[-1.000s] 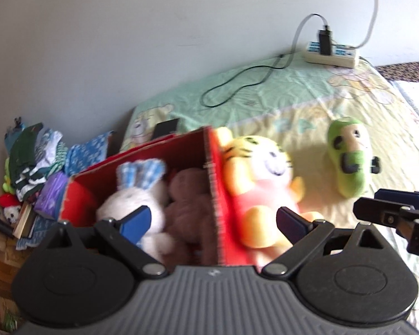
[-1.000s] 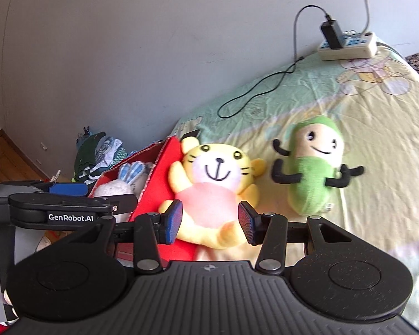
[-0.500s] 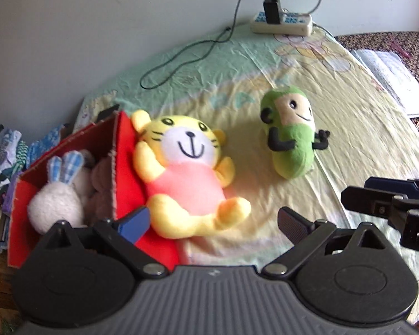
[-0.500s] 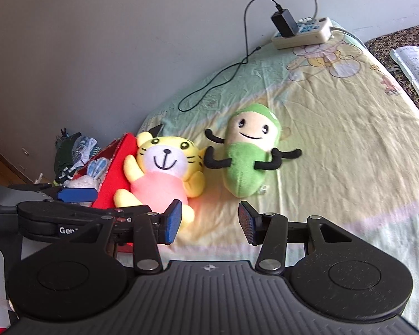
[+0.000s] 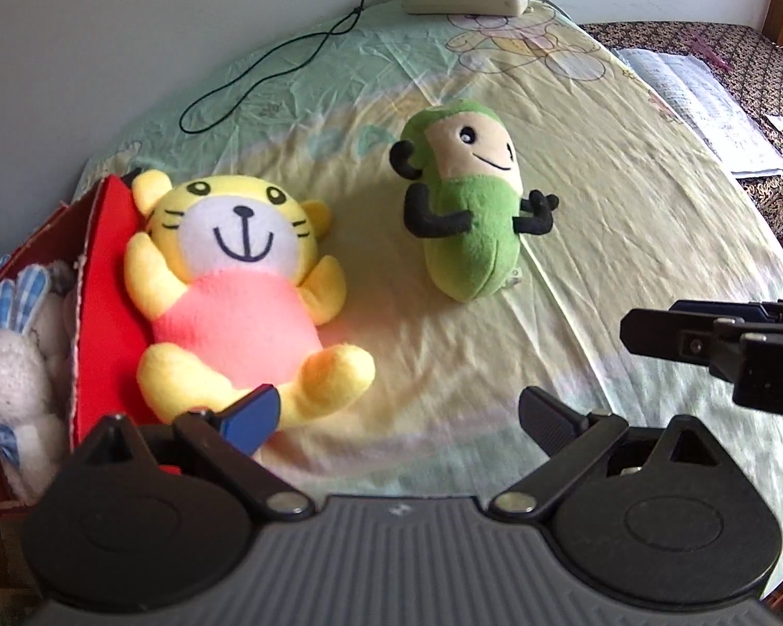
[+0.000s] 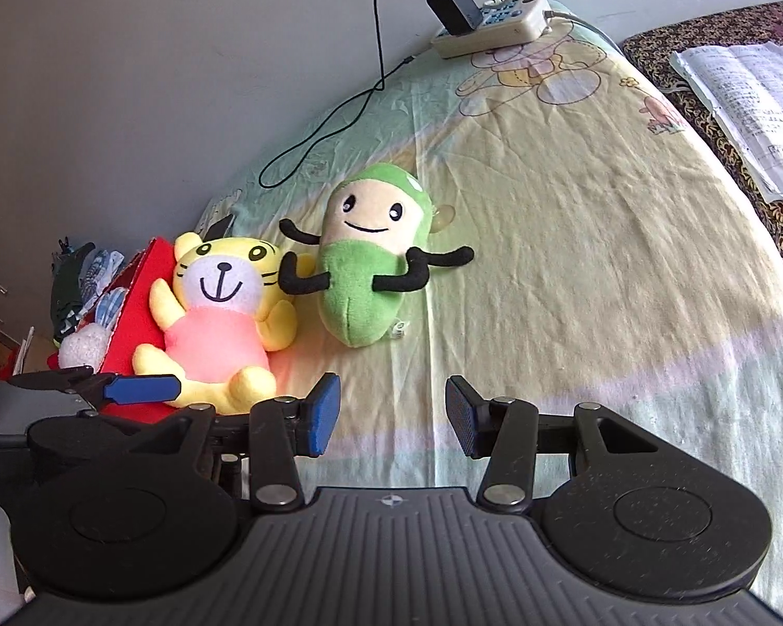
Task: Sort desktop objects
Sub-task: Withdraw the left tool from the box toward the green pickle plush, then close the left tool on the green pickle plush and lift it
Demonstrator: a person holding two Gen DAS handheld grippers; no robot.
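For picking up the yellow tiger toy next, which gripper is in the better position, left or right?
Probably the left gripper. Its jaws are open, and the yellow tiger toy lies just beyond its blue pad, beside the red box. The right gripper faces bare sheet, nearer the green toy.

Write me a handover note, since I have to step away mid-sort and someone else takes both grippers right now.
Left gripper: open, empty, with the yellow tiger plush's foot by its left finger.
Right gripper: open, empty, over bare bedsheet.
Red box at the bed's left edge already holds a white rabbit plush; more may be hidden behind it.
The tiger lies on its back against the box's outer wall. The green plush lies beside it on the sheet.
Left: probably both plush toys go into the box.
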